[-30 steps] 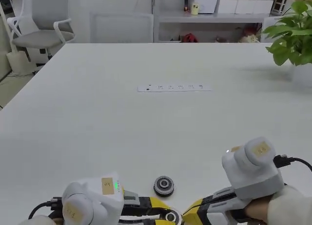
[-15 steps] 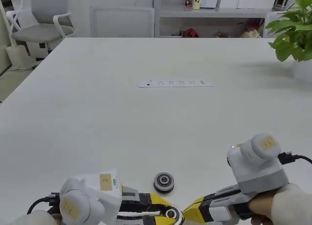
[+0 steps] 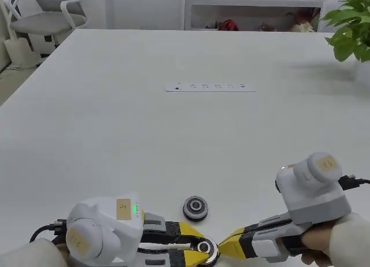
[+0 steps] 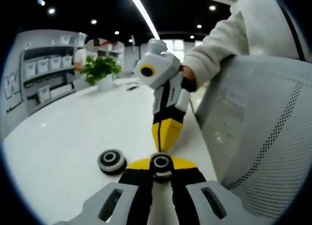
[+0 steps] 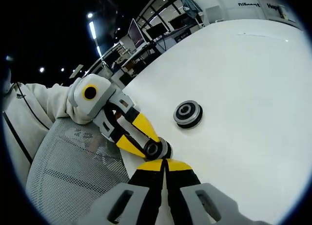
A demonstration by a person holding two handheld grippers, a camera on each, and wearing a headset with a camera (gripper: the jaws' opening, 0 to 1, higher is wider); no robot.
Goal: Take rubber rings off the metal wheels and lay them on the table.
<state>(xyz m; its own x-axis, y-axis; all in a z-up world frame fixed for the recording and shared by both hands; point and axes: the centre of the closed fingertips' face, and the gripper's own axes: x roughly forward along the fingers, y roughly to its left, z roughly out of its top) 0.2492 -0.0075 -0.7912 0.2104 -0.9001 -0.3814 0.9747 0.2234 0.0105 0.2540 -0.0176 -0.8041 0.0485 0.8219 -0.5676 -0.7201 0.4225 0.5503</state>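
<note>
- The left gripper [image 3: 196,248], at the lower left of the head view, has its yellow-tipped jaws closed on a metal wheel [image 4: 161,162], gripping it from both sides just above the white table [image 3: 173,134].
- The right gripper [image 3: 226,245] comes in from the lower right. Its jaws stand together with only a thin seam between them, and their tips are up against the rim of the held wheel. I cannot tell whether anything is pinched between them.
- A second wheel [image 3: 195,208] lies flat on the table just beyond both grippers, apart from them, with its dark rubber ring [image 3: 186,210] around it.
- Whether the held wheel carries a ring cannot be made out.
- A white power strip [image 3: 210,87] lies flat near the middle of the table, well apart from the wheels.
- At the upper left of the left gripper view, a leafy plant [image 4: 100,69] stands in a white pot [image 4: 104,83] on the table's far edge.
- Left of it, shelves hold rows of white boxes [image 4: 36,69]. What the boxes contain cannot be seen.
</note>
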